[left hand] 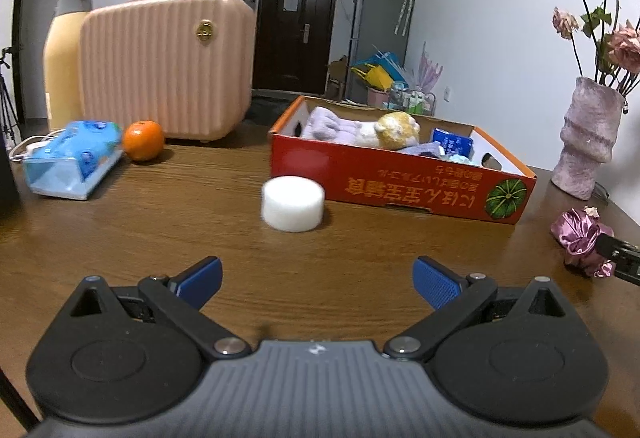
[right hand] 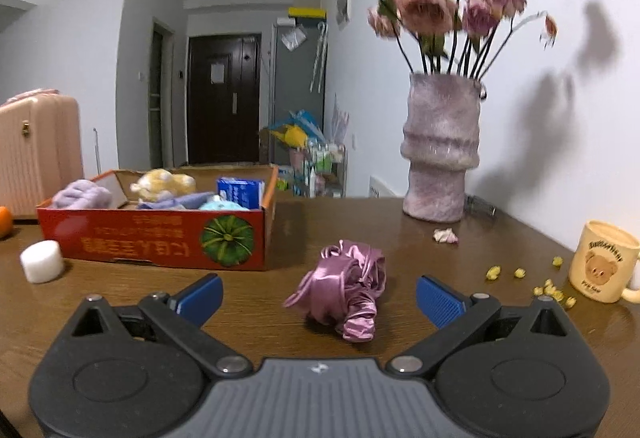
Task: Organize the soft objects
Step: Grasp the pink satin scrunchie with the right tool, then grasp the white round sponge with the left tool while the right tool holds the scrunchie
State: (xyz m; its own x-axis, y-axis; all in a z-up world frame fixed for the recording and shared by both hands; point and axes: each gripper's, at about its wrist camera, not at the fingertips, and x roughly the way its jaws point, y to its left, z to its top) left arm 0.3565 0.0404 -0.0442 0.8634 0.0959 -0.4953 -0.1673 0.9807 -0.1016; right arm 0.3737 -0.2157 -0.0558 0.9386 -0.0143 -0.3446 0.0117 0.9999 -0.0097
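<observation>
A: How far along does the tidying look?

B: Well under way, I'd judge. The red cardboard box [left hand: 384, 182] already holds a lilac towel [left hand: 332, 124], a yellow-and-white plush toy [left hand: 396, 130], a blue packet [left hand: 452, 143] and some pale blue cloth.

A: What is left outside it?

B: Two soft things on the wooden table [left hand: 160, 214]. The white foam puck [left hand: 293, 203] stands ahead of the left gripper [left hand: 316, 280], a little left of its centre line and just in front of the box wall. The purple satin scrunchie [right hand: 346, 292] lies directly ahead of the right gripper [right hand: 318, 298], roughly level with its fingertips.

A: And the tongs?

B: Both are released, blue pads spread wide, nothing held. The right one frames the scrunchie without touching it, so that grab looks closest; the left is well short of the puck.

A: Anything else around?

B: An orange [left hand: 143, 146] and a tissue pack [left hand: 72, 158] far ahead-left of the left gripper; a vase [right hand: 440, 154] and a bear mug [right hand: 604, 266] ahead-right of the right. Whether the tissue pack counts, I cannot tell.
</observation>
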